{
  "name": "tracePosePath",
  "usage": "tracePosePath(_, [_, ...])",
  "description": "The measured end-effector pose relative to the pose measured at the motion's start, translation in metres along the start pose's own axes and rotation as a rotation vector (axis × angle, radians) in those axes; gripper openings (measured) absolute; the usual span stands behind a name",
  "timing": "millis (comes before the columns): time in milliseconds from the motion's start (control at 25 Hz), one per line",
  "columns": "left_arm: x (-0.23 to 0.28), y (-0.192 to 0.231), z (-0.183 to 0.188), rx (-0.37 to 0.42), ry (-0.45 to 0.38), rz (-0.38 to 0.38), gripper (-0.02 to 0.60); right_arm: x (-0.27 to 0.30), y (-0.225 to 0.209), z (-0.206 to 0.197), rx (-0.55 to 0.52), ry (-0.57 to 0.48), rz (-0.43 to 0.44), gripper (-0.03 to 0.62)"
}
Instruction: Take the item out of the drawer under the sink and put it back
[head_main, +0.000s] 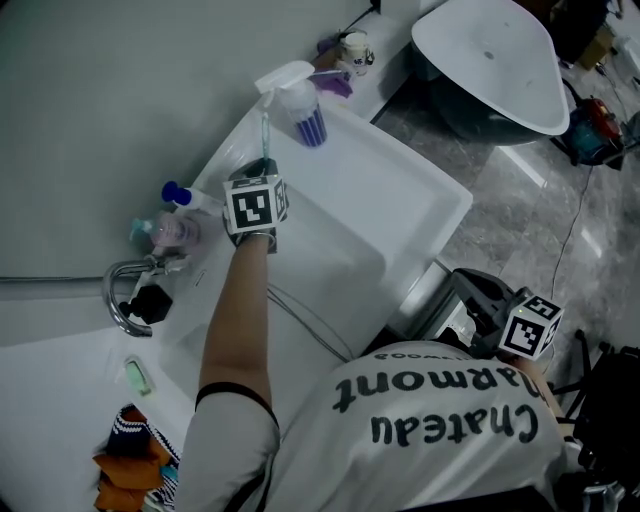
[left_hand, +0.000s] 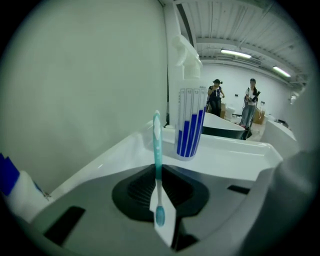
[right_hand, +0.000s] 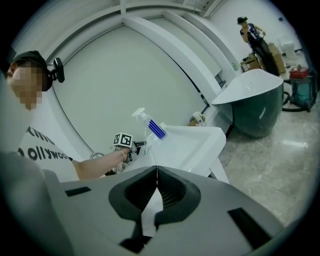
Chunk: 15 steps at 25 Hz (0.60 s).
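Observation:
A teal toothbrush (head_main: 265, 135) stands upright over the sink's back rim, and my left gripper (head_main: 265, 168) is shut on its handle. In the left gripper view the toothbrush (left_hand: 157, 145) rises from between the jaws, head up, with the left gripper (left_hand: 158, 175) clamped on its lower end. A spray bottle with blue stripes (head_main: 302, 108) stands just behind it on the white sink (head_main: 420, 195). My right gripper (head_main: 462, 298) hangs low beside the sink's front corner, by a white drawer edge (head_main: 420, 297). In its own view the right gripper (right_hand: 156, 172) is shut with nothing in it.
A chrome faucet (head_main: 122, 298) and several toiletry bottles (head_main: 170, 230) stand at the sink's left end. A soap bar (head_main: 137, 373) and folded cloths (head_main: 130, 458) lie on the counter. A white bathtub (head_main: 495, 60) stands beyond the sink. Two people (left_hand: 216, 97) stand far off.

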<state>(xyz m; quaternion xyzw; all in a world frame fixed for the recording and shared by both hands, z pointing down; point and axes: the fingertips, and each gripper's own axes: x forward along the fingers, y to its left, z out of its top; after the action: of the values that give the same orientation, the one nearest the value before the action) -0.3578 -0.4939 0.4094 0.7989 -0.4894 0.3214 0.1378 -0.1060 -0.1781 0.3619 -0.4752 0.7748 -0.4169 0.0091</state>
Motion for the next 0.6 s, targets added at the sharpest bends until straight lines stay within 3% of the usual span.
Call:
tracePosePath(320, [0.015, 0.012, 0.003, 0.204, 0.101, 0.055, 0.043, -0.001, -0.001, -0.004, 0.010, -0.002, -0.004, 0.012])
tracePosePath(600, [0.028, 0.017, -0.014, 0.331, 0.174, 0.063, 0.043, -0.002, -0.005, -0.005, 0.016, -0.009, -0.019, 0.012])
